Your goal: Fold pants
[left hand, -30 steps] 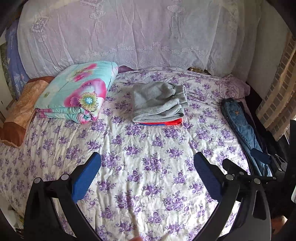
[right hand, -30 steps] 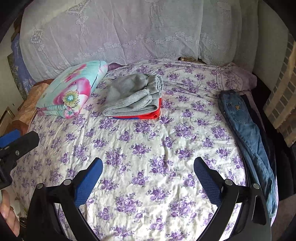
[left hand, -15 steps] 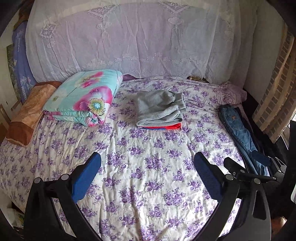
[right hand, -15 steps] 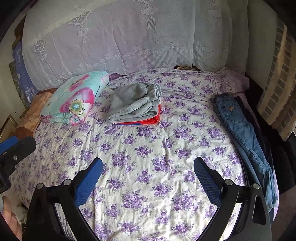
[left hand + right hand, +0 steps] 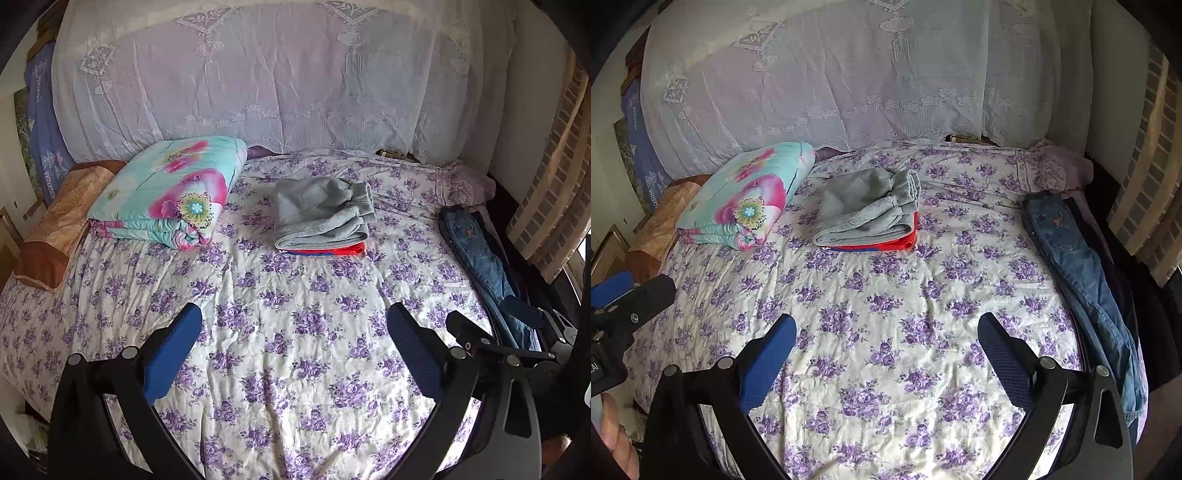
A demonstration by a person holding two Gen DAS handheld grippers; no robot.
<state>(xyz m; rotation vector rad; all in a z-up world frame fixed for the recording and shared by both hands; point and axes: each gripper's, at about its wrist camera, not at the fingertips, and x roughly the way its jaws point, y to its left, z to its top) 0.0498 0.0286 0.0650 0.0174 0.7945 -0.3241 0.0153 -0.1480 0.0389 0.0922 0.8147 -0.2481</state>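
Blue jeans [image 5: 478, 258] lie stretched along the right edge of the bed, also in the right wrist view [image 5: 1078, 266]. Folded grey pants [image 5: 321, 214] sit on a folded red garment [image 5: 332, 252] at the bed's middle back; they also show in the right wrist view [image 5: 868, 208]. My left gripper [image 5: 295, 325] is open and empty above the floral sheet. My right gripper [image 5: 886, 332] is open and empty too, above the sheet left of the jeans. The right gripper also shows at the right edge of the left wrist view [image 5: 517, 325].
A folded turquoise floral quilt [image 5: 170, 192] and a brown pillow [image 5: 59, 229] lie at the back left. A lace-covered headboard [image 5: 277, 81] stands behind. A brick-pattern curtain [image 5: 554, 184] hangs at the right. The purple-flowered sheet [image 5: 295, 369] covers the bed.
Both grippers have pulled back and risen from the bed, so more of the headboard shows. Both stay open. The clothes have not moved.
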